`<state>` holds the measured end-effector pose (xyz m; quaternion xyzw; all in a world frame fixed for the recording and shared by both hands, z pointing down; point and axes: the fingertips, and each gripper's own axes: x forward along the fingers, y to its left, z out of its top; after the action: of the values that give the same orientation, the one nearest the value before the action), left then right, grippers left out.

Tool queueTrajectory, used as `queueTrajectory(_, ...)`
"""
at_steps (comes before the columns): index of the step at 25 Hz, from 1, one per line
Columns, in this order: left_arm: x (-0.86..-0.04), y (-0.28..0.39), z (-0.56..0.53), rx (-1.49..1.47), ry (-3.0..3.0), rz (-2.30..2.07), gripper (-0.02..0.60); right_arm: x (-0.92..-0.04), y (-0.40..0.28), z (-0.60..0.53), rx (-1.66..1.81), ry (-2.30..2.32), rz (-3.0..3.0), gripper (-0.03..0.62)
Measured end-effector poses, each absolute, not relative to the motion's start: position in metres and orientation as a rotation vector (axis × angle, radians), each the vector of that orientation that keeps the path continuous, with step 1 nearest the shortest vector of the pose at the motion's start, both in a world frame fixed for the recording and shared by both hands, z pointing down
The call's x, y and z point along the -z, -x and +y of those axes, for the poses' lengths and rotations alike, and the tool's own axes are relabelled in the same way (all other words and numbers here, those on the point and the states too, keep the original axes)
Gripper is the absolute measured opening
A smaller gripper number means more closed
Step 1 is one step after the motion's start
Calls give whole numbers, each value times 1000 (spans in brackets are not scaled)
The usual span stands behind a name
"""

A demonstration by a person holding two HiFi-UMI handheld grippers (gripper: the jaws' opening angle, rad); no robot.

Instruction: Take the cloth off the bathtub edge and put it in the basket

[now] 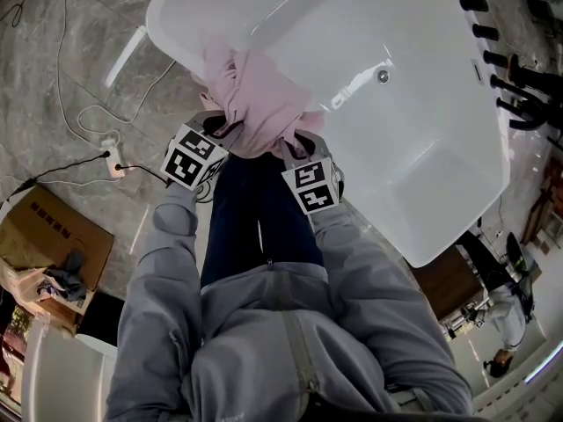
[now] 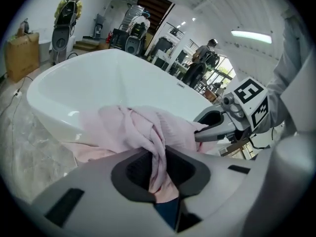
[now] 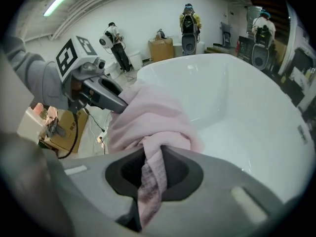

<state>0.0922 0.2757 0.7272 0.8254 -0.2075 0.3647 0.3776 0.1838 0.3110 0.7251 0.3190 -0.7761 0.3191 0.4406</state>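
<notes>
**Head view: both grippers clamped on the pink cloth at the tub rim**

Head view shows the cloth [image 1: 255, 104] bunched over the near rim of the white tub [image 1: 422, 130], just ahead of the person's dark trousers. The left gripper [image 1: 214, 128] has the cloth's left side and the right gripper [image 1: 297, 143] its right side. The two sit close together with only cloth between them, marker cubes facing up.

In the left gripper view the jaws are closed on a twisted fold that runs down between the pads. The rest of the cloth is heaped ahead on the rim, with a flap lying down the tub's outer wall. In the right gripper view the jaws likewise pinch a narrow strip of cloth, the bulk mounded above them.

On the grey stone floor to the left lie a power strip [image 1: 113, 167] with its cables and, further off, a cardboard box [image 1: 53, 236].
</notes>
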Motion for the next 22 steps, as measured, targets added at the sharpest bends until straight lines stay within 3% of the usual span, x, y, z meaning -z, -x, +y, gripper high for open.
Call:
queueTrajectory(2,-723,-99,280,-937,-2121,-516,55,-721,-179,309,-799,-790,-1942,48)
queueTrajectory(18,-691,-106,287,-821,-2111,-567,49,-682,-147,299,-752,-720,-2028,41)
queueTrajectory(20,-699,-102,281,-839,-2095,-596,58,-686,-144,297,-740,-711,-2027,41)
queueTrajectory(22,-707,-97,275,-860,-2067,-643,112,-690,-142,295,-728,-703,-2034,41)
